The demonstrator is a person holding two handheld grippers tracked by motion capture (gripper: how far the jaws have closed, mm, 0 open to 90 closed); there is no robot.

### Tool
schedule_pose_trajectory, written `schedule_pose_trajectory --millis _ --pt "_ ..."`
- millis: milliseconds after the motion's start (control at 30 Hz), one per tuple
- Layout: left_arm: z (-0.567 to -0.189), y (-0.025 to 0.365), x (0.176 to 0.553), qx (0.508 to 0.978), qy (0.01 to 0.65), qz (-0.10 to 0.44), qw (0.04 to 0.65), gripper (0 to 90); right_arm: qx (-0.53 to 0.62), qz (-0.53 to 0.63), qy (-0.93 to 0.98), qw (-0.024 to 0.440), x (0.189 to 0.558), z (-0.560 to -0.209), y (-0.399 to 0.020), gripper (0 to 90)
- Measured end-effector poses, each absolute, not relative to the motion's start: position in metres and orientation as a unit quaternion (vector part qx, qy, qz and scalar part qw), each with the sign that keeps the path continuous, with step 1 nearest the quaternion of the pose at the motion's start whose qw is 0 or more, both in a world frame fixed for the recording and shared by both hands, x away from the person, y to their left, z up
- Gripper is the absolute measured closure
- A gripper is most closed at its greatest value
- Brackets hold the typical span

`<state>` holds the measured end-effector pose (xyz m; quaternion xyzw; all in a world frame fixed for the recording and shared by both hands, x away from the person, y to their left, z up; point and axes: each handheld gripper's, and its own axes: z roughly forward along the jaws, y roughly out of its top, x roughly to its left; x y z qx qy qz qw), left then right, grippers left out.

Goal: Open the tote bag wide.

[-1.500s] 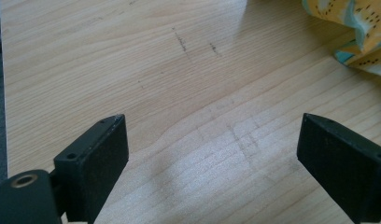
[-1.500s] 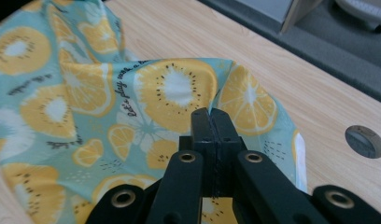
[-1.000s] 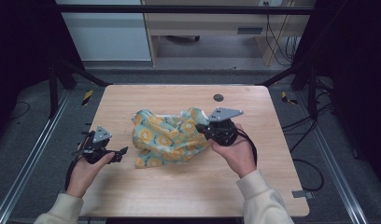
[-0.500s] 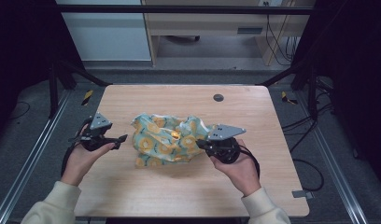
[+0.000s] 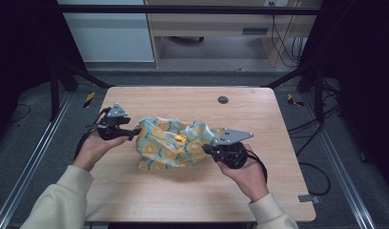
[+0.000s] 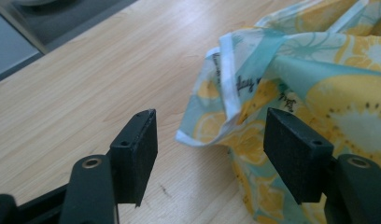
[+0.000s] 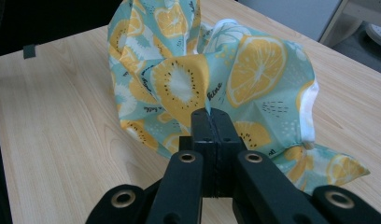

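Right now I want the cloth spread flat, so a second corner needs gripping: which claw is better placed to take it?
Left. The left claw is open, with a white-hemmed corner of the fruit-print cloth lying just ahead between its jaws. The right claw is already shut on the cloth's other side.

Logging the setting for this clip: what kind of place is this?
Probably a lab or recording workspace, not a home: a bare wooden table inside a dark metal frame, loose cables on the grey floor behind it, and a fruit-print cloth handled with instrumented grippers.
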<state>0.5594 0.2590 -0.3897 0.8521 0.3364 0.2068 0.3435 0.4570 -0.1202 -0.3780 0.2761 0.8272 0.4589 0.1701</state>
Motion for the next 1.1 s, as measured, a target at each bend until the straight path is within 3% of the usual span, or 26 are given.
schedule_pose_trajectory --millis 67,133,167,233,333,500,733,1100 --pt "-0.39 0.253 0.562 0.86 0.325 0.203 0.336 38.5 0.275 0.461 0.827 0.169 0.457 -0.379 -0.12 90.0" --pt "-0.39 0.247 0.564 0.865 0.316 0.203 0.332 49.4 0.275 0.461 0.827 0.168 0.457 -0.38 -0.12 90.0" --pt "-0.391 0.244 0.565 0.871 0.309 0.198 0.328 49.4 0.275 0.461 0.827 0.169 0.457 -0.38 -0.12 90.0" --pt "-0.39 0.241 0.565 0.873 0.308 0.197 0.322 71.9 0.278 0.462 0.825 0.169 0.457 -0.381 -0.121 90.0" --pt "-0.385 0.239 0.563 0.869 0.314 0.196 0.329 86.6 0.284 0.466 0.82 0.175 0.458 -0.379 -0.124 90.0" --pt "-0.367 0.244 0.549 0.847 0.32 0.217 0.364 88.9 0.29 0.47 0.812 0.189 0.455 -0.374 -0.13 90.0" --pt "-0.337 0.254 0.502 0.829 0.289 0.249 0.409 89.2 0.295 0.472 0.802 0.218 0.428 -0.367 -0.15 90.0" --pt "-0.354 0.248 0.482 0.835 0.279 0.23 0.414 89.3 0.31 0.444 0.812 0.218 0.414 -0.391 -0.161 90.0"
